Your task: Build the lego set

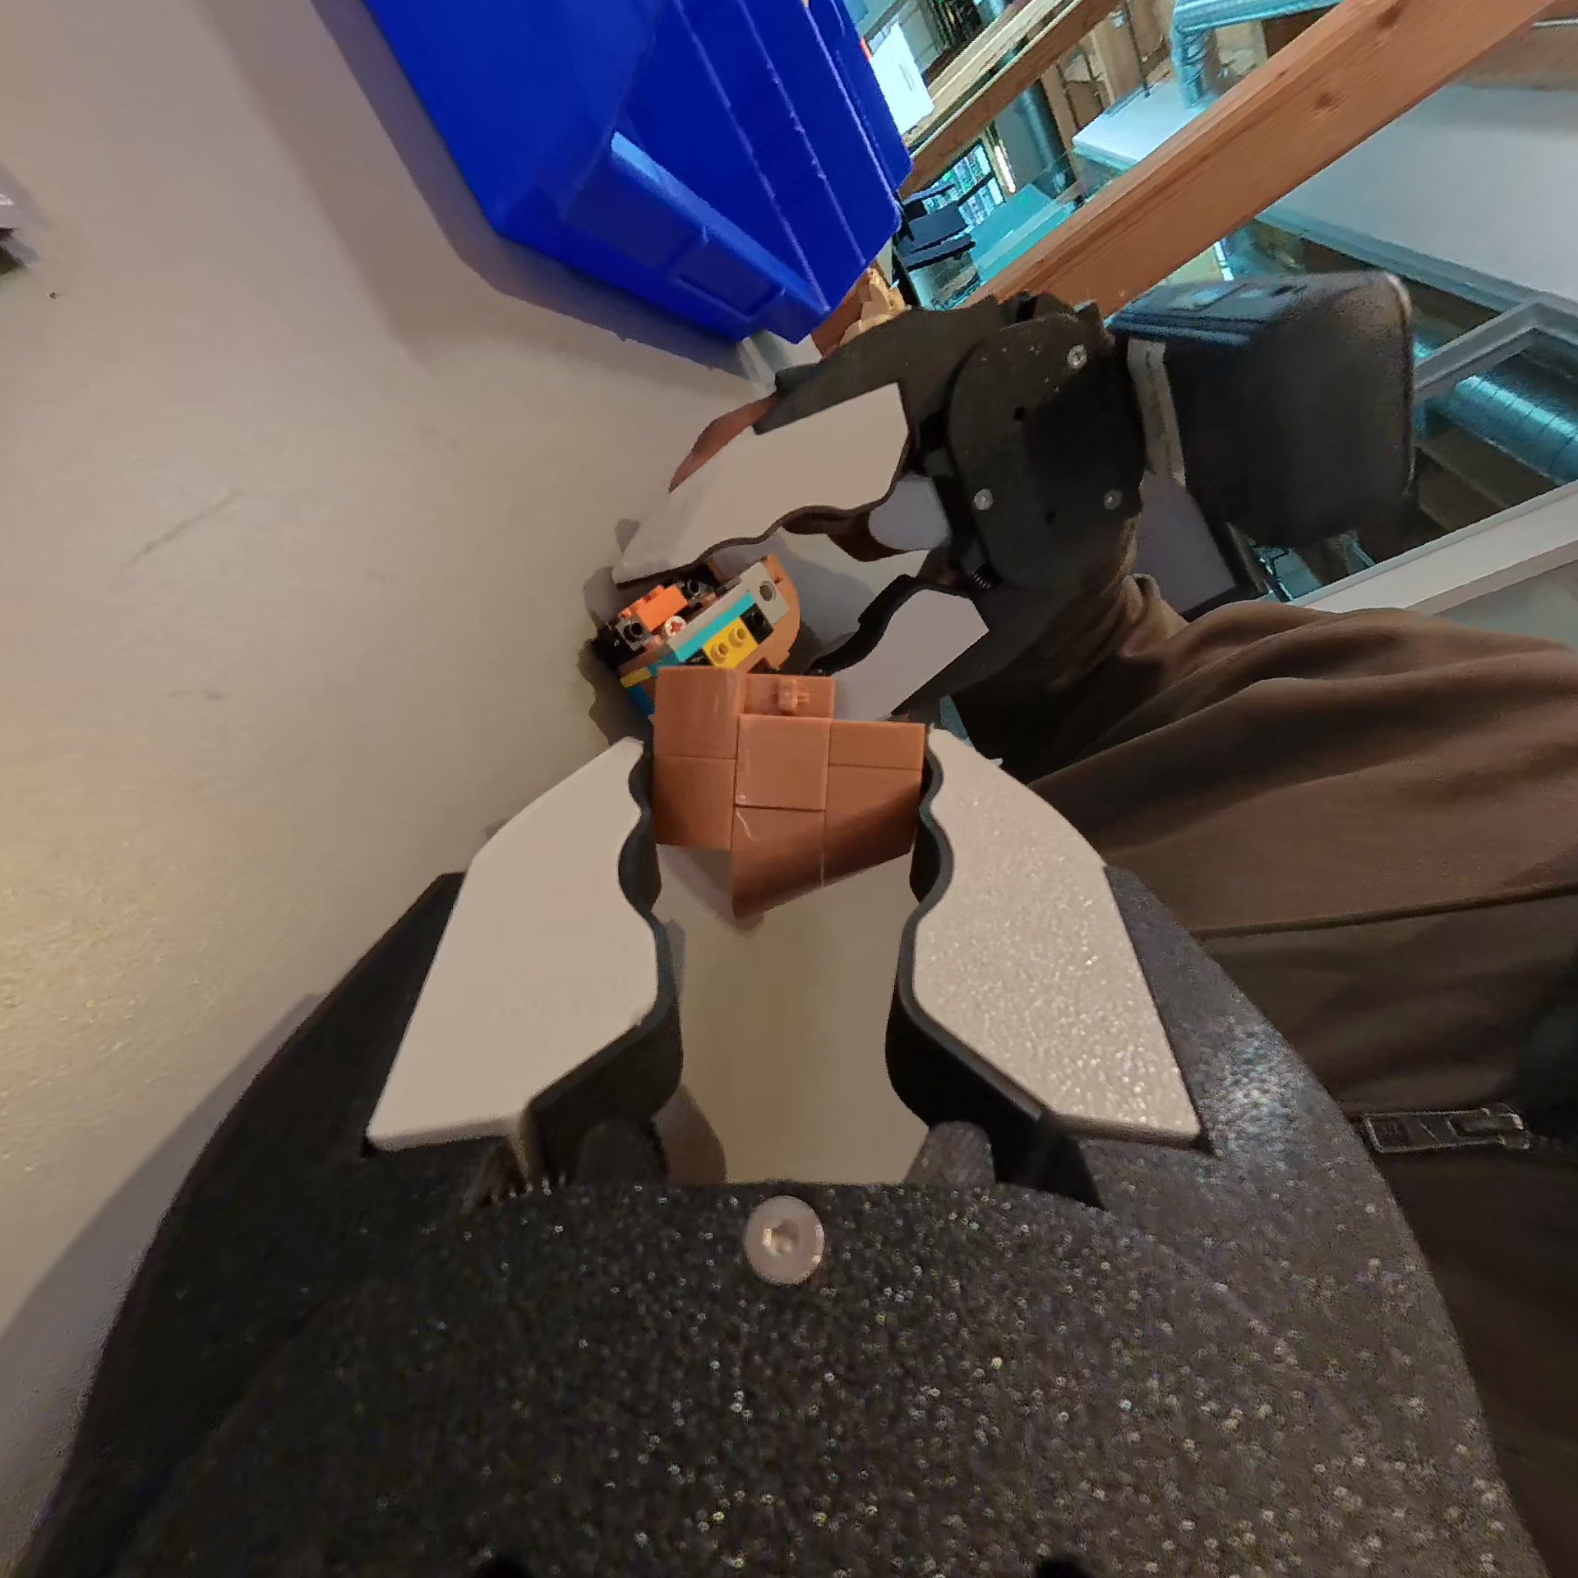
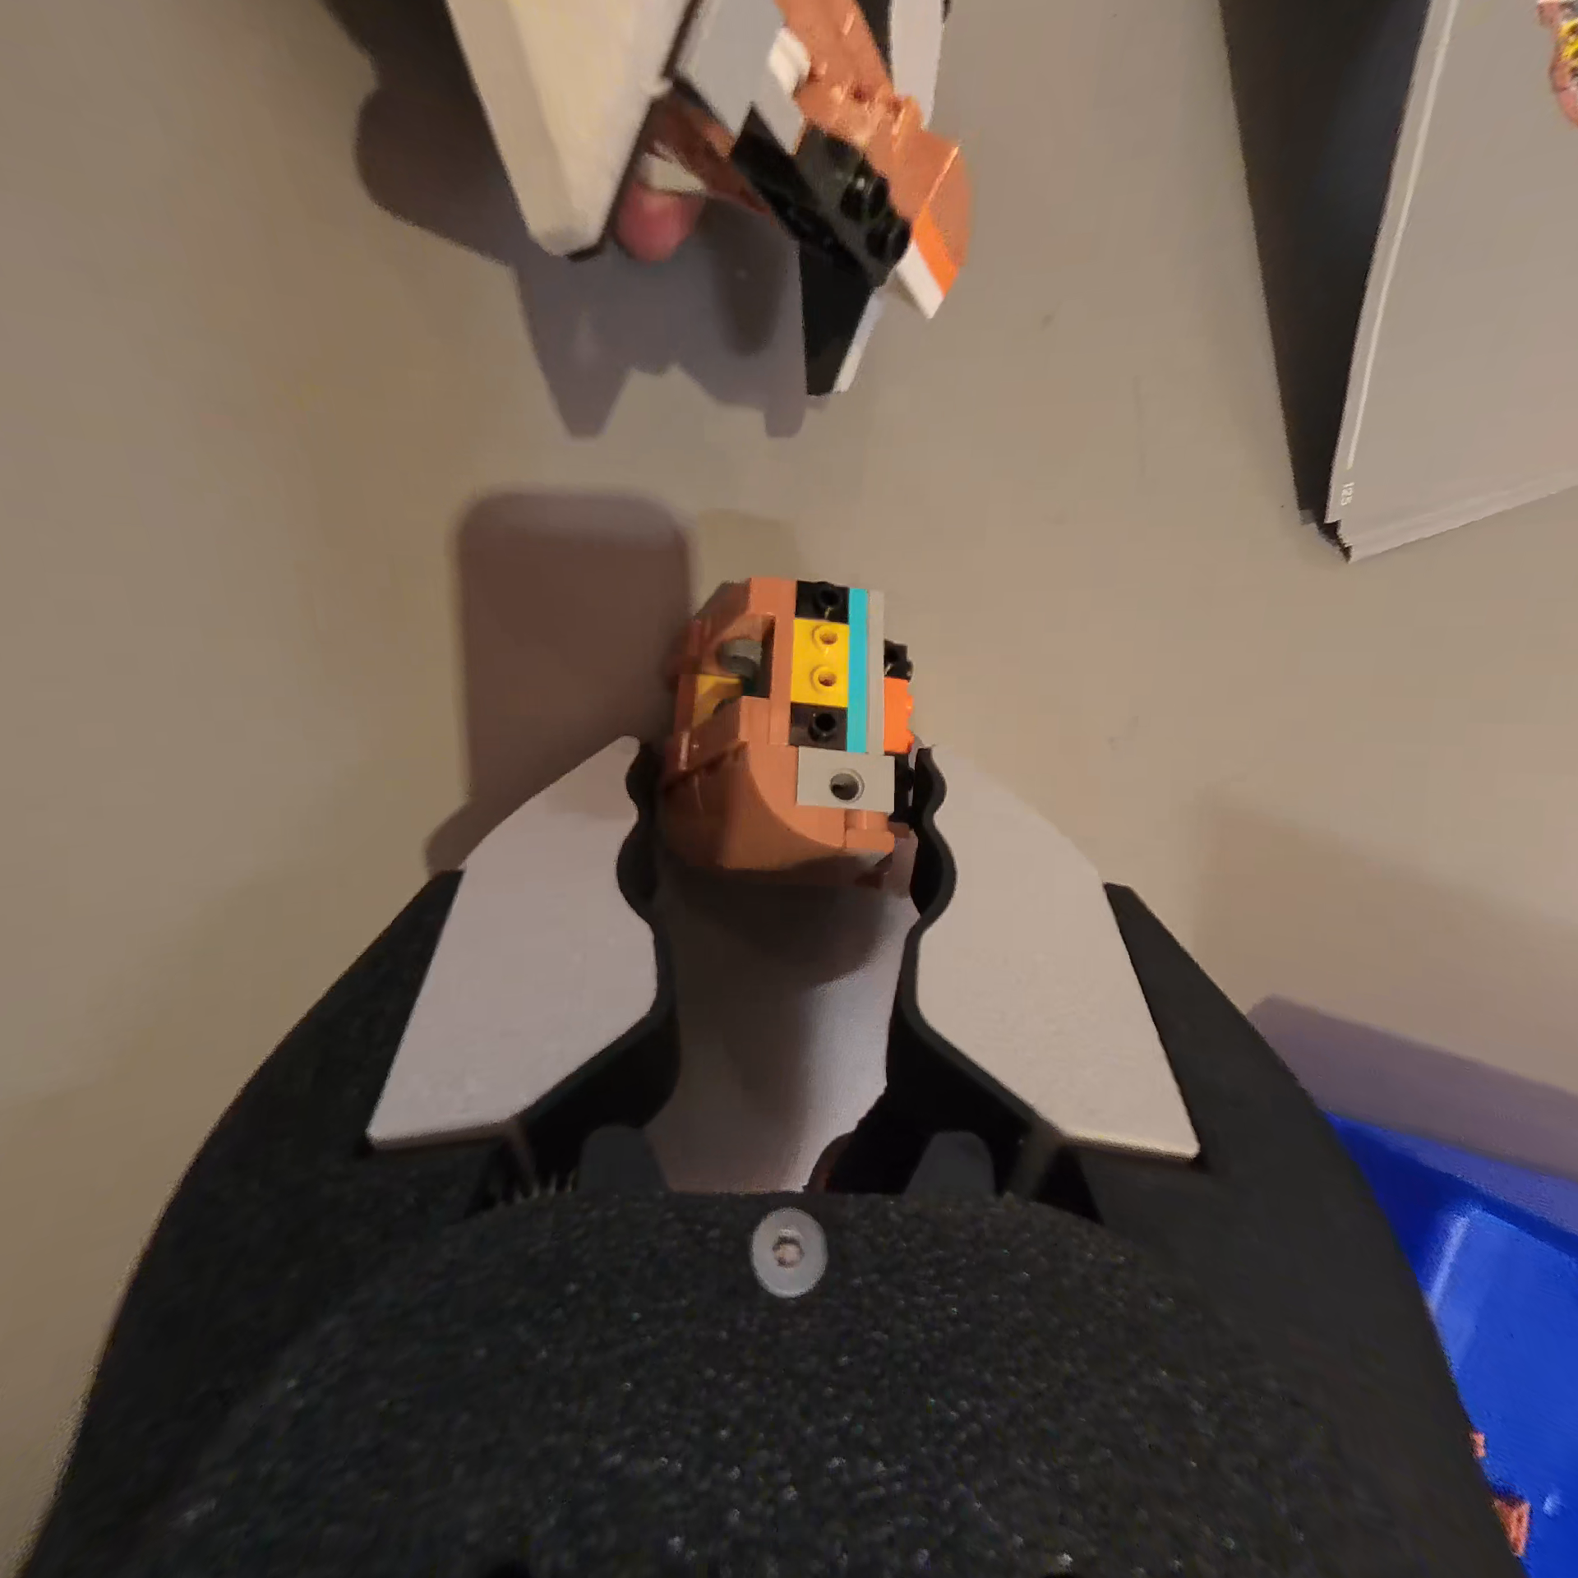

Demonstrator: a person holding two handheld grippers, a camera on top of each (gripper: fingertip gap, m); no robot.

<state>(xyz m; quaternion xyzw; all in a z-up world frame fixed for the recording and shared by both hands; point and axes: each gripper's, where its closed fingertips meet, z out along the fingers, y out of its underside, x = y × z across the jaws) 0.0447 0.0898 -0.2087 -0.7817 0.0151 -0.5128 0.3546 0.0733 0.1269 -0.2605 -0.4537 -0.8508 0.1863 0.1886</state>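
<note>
My left gripper (image 1: 781, 768) is shut on a brown lego assembly (image 1: 781, 781) of smooth brown bricks, held above the pale table (image 1: 256, 598). In the right wrist view the same piece (image 2: 862, 171) shows its black, orange and white underside at the top. My right gripper (image 2: 781, 768) is shut on a second lego assembly (image 2: 794, 726), brown with yellow, black, teal, grey and orange bricks. In the left wrist view the right gripper (image 1: 751, 615) holds that assembly (image 1: 700, 628) just beyond the brown piece. The two assemblies are close but apart.
Blue storage bins (image 1: 683, 145) stand on the table at the back, one also in the right wrist view's lower right corner (image 2: 1469, 1238). A grey instruction booklet (image 2: 1452, 282) lies at the upper right. A person's brown sleeve (image 1: 1281, 768) is at the right. The tips of one gripper are about 7 cm away from the tips of the other.
</note>
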